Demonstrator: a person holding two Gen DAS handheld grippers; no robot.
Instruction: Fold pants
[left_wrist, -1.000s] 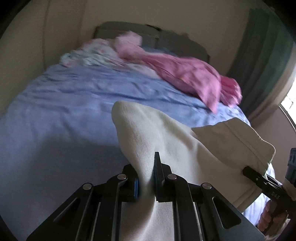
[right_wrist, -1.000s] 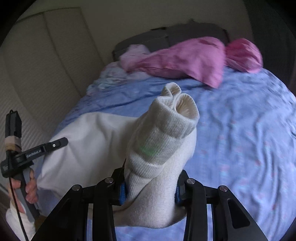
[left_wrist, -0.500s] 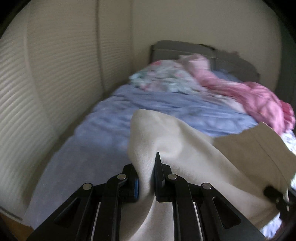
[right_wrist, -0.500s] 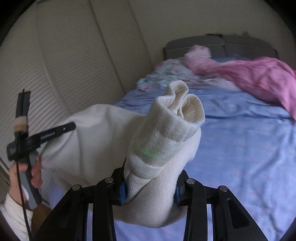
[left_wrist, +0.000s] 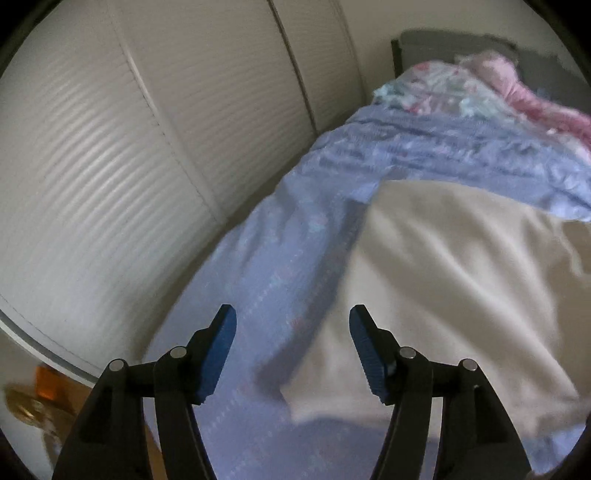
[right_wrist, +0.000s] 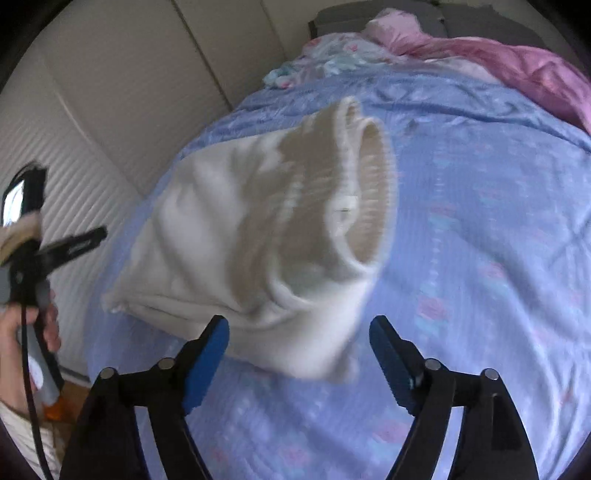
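The cream pants (right_wrist: 236, 236) lie bunched on the blue bedspread (right_wrist: 480, 258), ribbed cuff opening (right_wrist: 369, 199) facing up and right. In the left wrist view the pants (left_wrist: 461, 280) spread to the right of my fingers. My left gripper (left_wrist: 292, 350) is open and empty, just left of the pants' near corner. My right gripper (right_wrist: 298, 354) is open and empty, with the near edge of the pants just ahead between the jaws. The left gripper also shows in the right wrist view (right_wrist: 70, 247), held in a hand at the left.
A white slatted closet door (left_wrist: 110, 166) runs along the bed's left side. Pink bedding (right_wrist: 517, 70) and a floral cloth (right_wrist: 332, 59) lie at the far end by the dark headboard (left_wrist: 443, 40). The bed edge and wooden floor (left_wrist: 44, 406) are at lower left.
Both grippers have opened and let go of the pants, which dropped onto the bed. The views swung left toward the closet door.
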